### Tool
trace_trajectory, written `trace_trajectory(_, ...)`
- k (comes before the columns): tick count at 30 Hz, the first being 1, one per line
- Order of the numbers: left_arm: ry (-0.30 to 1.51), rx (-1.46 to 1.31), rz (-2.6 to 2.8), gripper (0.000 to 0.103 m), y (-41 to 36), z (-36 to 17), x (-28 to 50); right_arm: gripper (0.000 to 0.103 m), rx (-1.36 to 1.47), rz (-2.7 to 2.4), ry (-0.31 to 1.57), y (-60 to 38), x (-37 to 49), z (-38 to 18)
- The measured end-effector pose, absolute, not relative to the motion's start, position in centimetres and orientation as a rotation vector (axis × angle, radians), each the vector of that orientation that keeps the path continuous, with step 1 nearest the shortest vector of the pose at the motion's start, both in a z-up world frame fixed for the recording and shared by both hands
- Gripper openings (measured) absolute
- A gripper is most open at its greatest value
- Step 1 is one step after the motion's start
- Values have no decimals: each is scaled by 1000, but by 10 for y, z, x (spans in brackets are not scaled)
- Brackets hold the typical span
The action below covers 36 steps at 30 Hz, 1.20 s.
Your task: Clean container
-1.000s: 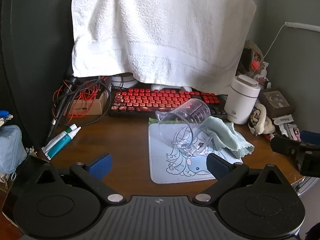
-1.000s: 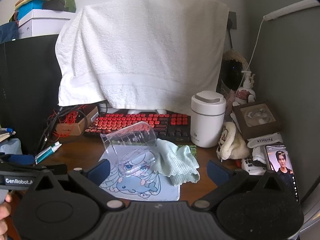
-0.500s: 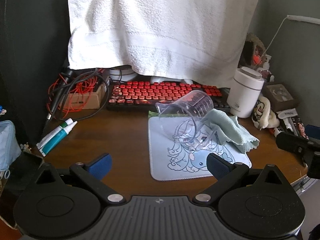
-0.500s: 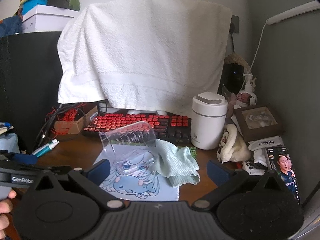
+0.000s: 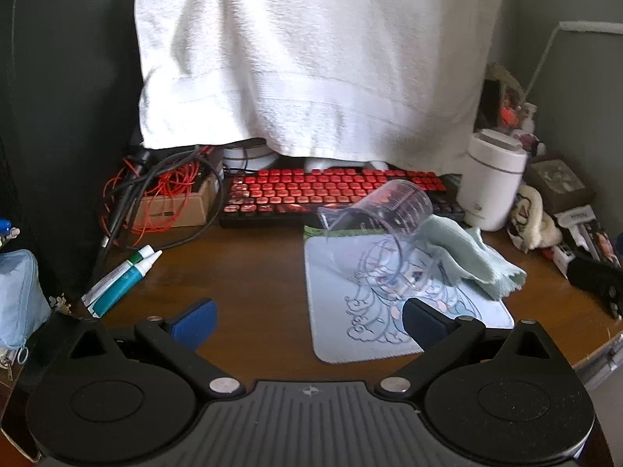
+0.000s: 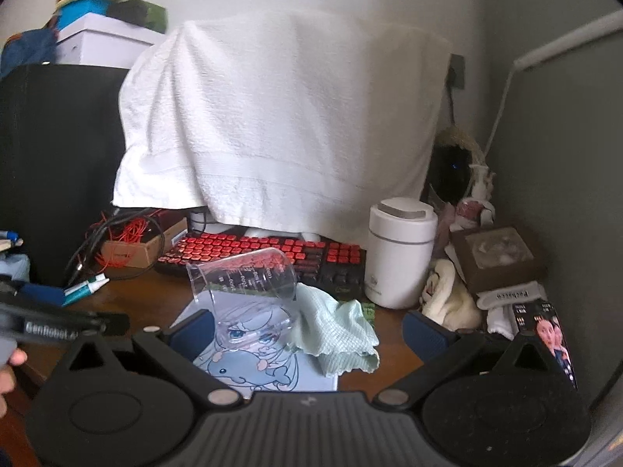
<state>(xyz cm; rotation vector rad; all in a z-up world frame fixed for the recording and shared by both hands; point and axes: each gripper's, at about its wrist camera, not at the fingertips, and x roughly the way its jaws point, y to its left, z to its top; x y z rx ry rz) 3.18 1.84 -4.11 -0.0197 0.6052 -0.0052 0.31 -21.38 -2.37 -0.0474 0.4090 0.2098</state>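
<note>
Brown wood makes up the table [image 5: 241, 272], and it is crowded at the back with a red keyboard [image 5: 335, 190] and a big white towel [image 5: 311, 58] hanging over something behind it. On a picture mat [image 5: 342, 334] lies the see-through measuring cup [image 5: 381, 229]. It is tipped on its side, with its open mouth toward the left and its bottom resting against a soft green cloth [image 5: 467, 253]. The cloth is bunched up, touching the cup and partly on the mat.

Both tools are empty. The left hand-held gripper [image 5: 307, 321] has its two blue pads wide apart, low over the table in front of the mat. The right hand-held gripper [image 6: 307, 330] is spread wide too, holding nothing, with the cup and cloth just ahead of it.

I think the cup is light and stiff, with thin, smooth walls that could slip or roll away. A good place to hold it looks like the round wall near the rim, squeezed gently from both sides. The cloth is floppy and easy to pinch at a raised fold. Whether the cup is already clean, I cannot tell.
</note>
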Motion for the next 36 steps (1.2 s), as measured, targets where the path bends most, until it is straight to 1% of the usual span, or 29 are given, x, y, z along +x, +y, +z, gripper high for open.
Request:
trace_trajectory(5,594,-62,-28,102,28,-46,39,103,-47,218,385,-216,12,-34)
trace_trajectory(11,540,-27,-94,102,34,-51,50,103,-10,236,390,-223,21,-43)
trace_trajectory(16,525,-75,-163,102,46,-55,63,103,21,252,394,-229,28,-50)
trace_trajectory(24,473,103,-169,102,42,-51,72,103,71,277,401,-238,39,-62)
trace_trajectory(30,433,-14,-334,102,51,-54,80,103,108,296,406,-245,47,-71)
trace_trajectory(36,424,-64,-398,102,53,-65,105,103,142,336,423,-250,45,-81)
